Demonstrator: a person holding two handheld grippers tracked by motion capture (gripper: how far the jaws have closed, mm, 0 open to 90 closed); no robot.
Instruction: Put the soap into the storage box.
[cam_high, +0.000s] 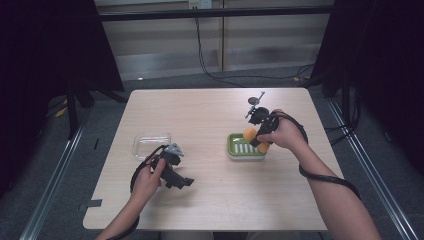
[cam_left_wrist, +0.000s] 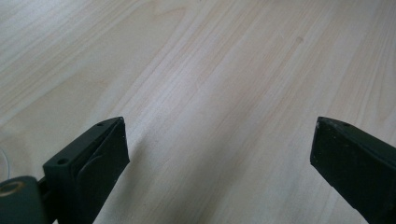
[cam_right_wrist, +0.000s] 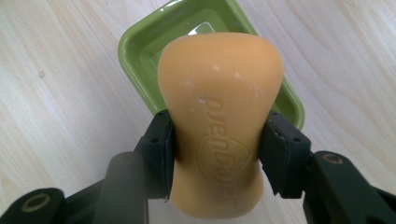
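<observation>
The right gripper (cam_right_wrist: 217, 154) is squeezing the orange soap bar (cam_right_wrist: 219, 116) between its jaws, holding it just above the green soap dish (cam_high: 245, 147), near the right edge of the table (cam_high: 210, 200). The left gripper (cam_left_wrist: 219, 154) is resting near the front left corner, its jaws standing wide apart over bare wood, beside a clear tray (cam_high: 150, 144).
</observation>
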